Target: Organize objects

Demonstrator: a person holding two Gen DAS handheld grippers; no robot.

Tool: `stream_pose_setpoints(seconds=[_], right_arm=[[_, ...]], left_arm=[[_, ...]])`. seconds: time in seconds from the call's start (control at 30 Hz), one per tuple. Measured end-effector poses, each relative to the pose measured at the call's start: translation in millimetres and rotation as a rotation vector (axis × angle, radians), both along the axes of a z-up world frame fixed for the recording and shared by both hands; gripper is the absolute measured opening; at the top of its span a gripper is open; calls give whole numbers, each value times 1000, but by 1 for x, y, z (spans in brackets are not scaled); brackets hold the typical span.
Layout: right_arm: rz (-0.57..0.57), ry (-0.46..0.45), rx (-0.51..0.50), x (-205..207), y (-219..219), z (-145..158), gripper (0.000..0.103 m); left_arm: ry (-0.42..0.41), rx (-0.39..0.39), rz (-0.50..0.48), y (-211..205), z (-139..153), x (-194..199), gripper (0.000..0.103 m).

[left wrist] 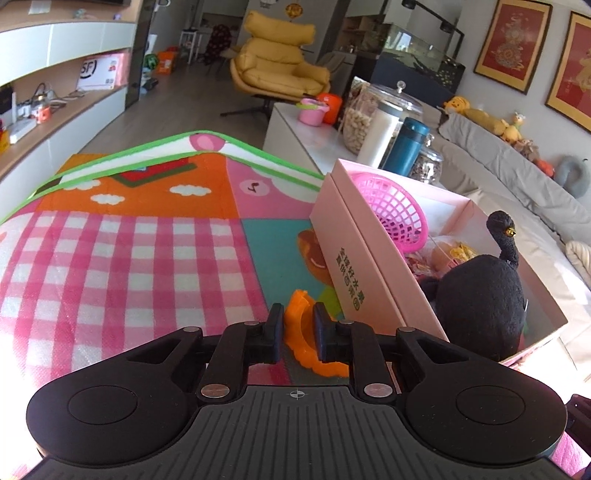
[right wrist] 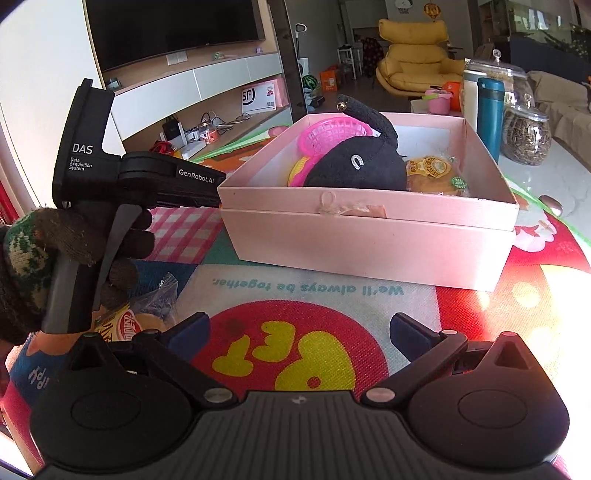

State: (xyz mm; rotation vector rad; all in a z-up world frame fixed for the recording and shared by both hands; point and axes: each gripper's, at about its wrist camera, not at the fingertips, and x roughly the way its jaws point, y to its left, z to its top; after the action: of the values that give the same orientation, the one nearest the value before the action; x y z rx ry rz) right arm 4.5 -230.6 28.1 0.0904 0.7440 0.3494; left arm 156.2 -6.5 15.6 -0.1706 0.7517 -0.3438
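On the play mat (left wrist: 129, 251), left tool (left wrist: 298, 332) pinches a half-hidden orange toy (left wrist: 306, 343); right tool (right wrist: 299, 328) spread.

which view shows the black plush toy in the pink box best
The right wrist view: the black plush toy shows its whole body, neck and head over the pink box wall, beside the pink basket. The left wrist view shows it only from behind, at the frame edge.

Living room: yellow armchair (left wrist: 275, 61) on grey floor, grey sofa (left wrist: 517, 177) under framed red pictures (left wrist: 511, 42), wall shelving (left wrist: 66, 74), dark television (right wrist: 173, 31), daylight.
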Motion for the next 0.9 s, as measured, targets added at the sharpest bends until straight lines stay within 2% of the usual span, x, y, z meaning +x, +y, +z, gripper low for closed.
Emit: stream_pose_setpoints(seconds=[0.3,0.6,0.7,0.9], right_arm=[[-2,1,-3,1,1,-1,103],[-1,3,-27,3,3,-2,103],[2,5,-48,4,6,-2,103],[23,12,-143,3,18,-5,103]], left_arm=[[21,97,1,13,11,-37,14],[16,169,45,62,17,-124,16],[12,143,57,74,14,-142,17],[-18,42,100,82,6,-145,19]])
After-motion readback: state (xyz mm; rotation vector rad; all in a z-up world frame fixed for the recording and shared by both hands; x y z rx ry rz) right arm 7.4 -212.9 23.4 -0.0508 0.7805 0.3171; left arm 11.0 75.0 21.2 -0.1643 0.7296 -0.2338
